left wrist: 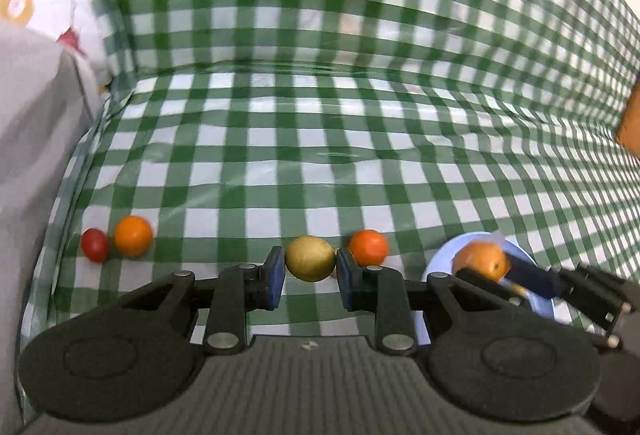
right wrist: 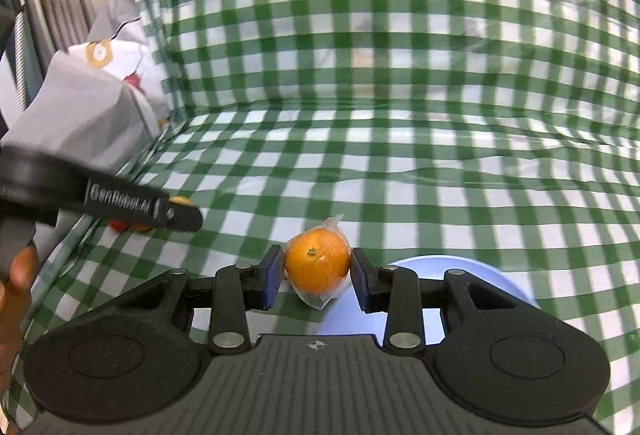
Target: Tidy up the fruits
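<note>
At lower centre of the right wrist view, the right gripper [right wrist: 317,277] clamps a plastic-wrapped orange [right wrist: 318,266] at the edge of a blue plate [right wrist: 480,271]. In the left wrist view, the left gripper [left wrist: 311,277] brackets a yellow fruit [left wrist: 310,258] on the checked cloth [left wrist: 320,155]; whether its pads press it cannot be told.

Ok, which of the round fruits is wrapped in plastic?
The orange between the right gripper fingers, over the blue plate. Clear film bunches around it; the yellow fruit and the others on the cloth look bare.
</note>
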Tool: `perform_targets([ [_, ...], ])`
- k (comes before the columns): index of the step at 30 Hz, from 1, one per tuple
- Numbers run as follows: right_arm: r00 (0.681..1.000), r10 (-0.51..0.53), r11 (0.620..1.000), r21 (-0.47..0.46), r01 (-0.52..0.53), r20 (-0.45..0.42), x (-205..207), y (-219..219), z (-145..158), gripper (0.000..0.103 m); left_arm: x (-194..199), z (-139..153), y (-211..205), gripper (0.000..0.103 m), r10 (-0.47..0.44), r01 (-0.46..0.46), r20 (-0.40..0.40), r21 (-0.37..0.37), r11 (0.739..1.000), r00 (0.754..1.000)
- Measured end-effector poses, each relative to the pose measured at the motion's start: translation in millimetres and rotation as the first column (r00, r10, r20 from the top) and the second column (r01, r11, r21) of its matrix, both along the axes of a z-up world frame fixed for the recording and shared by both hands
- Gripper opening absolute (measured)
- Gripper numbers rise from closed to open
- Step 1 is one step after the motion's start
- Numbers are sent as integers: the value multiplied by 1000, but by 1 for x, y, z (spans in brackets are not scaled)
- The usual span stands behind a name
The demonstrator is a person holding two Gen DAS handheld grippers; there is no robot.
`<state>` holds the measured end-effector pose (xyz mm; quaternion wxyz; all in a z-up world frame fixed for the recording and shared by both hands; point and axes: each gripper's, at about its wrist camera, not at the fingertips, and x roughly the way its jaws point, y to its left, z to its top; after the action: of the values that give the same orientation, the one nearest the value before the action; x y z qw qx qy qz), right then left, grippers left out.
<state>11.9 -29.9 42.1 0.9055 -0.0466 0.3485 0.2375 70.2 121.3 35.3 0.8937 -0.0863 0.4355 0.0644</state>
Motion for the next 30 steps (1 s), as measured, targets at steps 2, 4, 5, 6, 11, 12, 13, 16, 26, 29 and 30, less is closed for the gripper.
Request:
perform_targets([
  [2, 1000, -24, 1000, 1, 24, 6, -1, -10, 2, 38, 2, 0, -11, 30, -17, 17, 10, 18, 1000, 1000],
  [4, 999, -40, 999, 2, 40, 13, 0, -21, 4, 38, 4, 1, -21, 30, -29, 28, 20, 32, 999, 999],
  [5, 999, -48, 999, 0, 48, 16, 0, -25, 5, 38, 4, 2, -24, 30, -32, 31, 26, 35, 999, 999],
  [6, 998, -56, 998, -1, 56, 20, 1, -30, 6, 38, 5, 2, -27, 30, -34, 33, 33, 36, 999, 999],
  [11, 989, -134, 991, 3, 134, 54, 11, -64, 15, 38, 5, 6, -38, 30, -49, 48, 70, 16, 999, 996],
  [12, 986, -157, 988, 9, 156, 57, 14, -72, 17, 38, 5, 8, -41, 30, -56, 56, 80, 12, 998, 995],
  [13, 982, -180, 984, 14, 180, 57, 17, -82, 18, 38, 3, 10, -45, 30, -69, 69, 95, 5, 998, 993],
  [16, 970, -240, 971, 20, 240, 37, 26, -105, 18, 38, -1, 13, -56, 30, -108, 111, 131, -10, 994, 986],
  [26, 971, -238, 971, 0, 238, -2, 27, -118, 9, 38, -1, -5, -93, 30, -226, 228, 96, -12, 974, 969],
  [29, 972, -236, 972, -2, 236, -2, 25, -117, 8, 38, 0, -8, -99, 30, -244, 246, 87, -13, 969, 966],
  [30, 972, -234, 972, -2, 234, -5, 26, -117, 7, 38, -1, -9, -100, 30, -248, 250, 85, -14, 968, 965],
])
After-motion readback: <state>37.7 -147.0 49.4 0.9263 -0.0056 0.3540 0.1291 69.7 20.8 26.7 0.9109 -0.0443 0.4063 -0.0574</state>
